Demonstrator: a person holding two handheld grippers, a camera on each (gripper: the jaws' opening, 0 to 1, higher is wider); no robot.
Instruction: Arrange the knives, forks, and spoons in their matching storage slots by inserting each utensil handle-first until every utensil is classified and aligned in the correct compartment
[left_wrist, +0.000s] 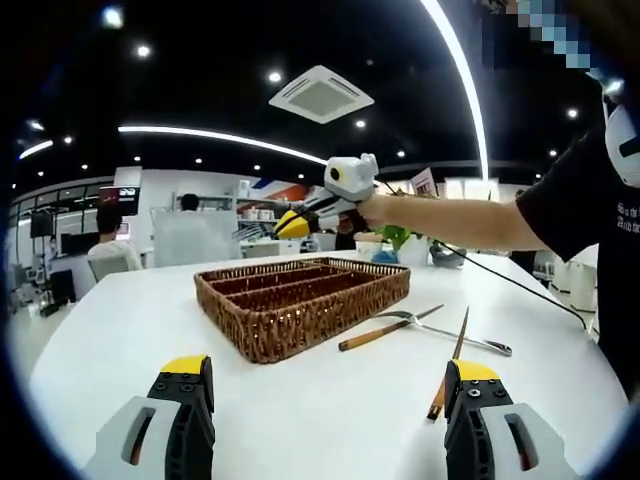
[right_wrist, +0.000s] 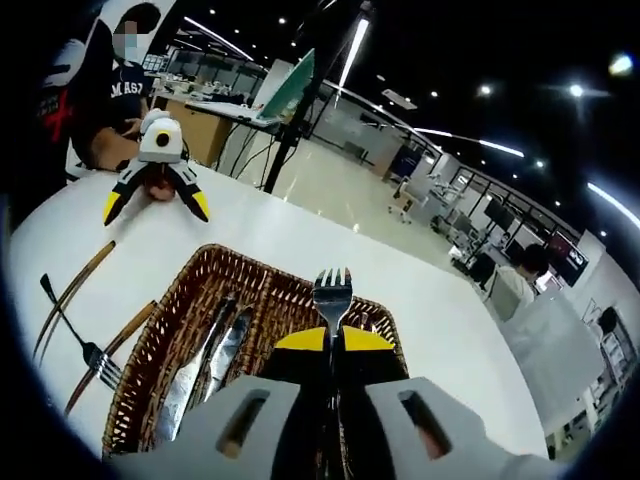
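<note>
A brown wicker basket (left_wrist: 300, 330) with three long slots sits mid-table. My right gripper (right_wrist: 333, 338) is shut on a steel fork (right_wrist: 333, 288), tines pointing away, above the basket (right_wrist: 240, 258). Two knives (right_wrist: 205, 365) lie in its left slot. A hand holds that gripper (left_wrist: 288, 226) over the basket's far side in the left gripper view. My left gripper (left_wrist: 330, 385) hangs open and holds nothing, low over the near table; its jaws (right_wrist: 155, 215) are spread. Loose on the table lie a wooden-handled knife (left_wrist: 450, 370), a steel fork (left_wrist: 470, 342) and a wooden-handled utensil (left_wrist: 375, 334).
The white table (left_wrist: 130, 330) is rounded, with its edge close on the left. A cable (left_wrist: 520, 285) trails across it from the person's arm. The loose utensils (right_wrist: 80, 335) lie beside the basket. Desks, chairs and seated people fill the office behind.
</note>
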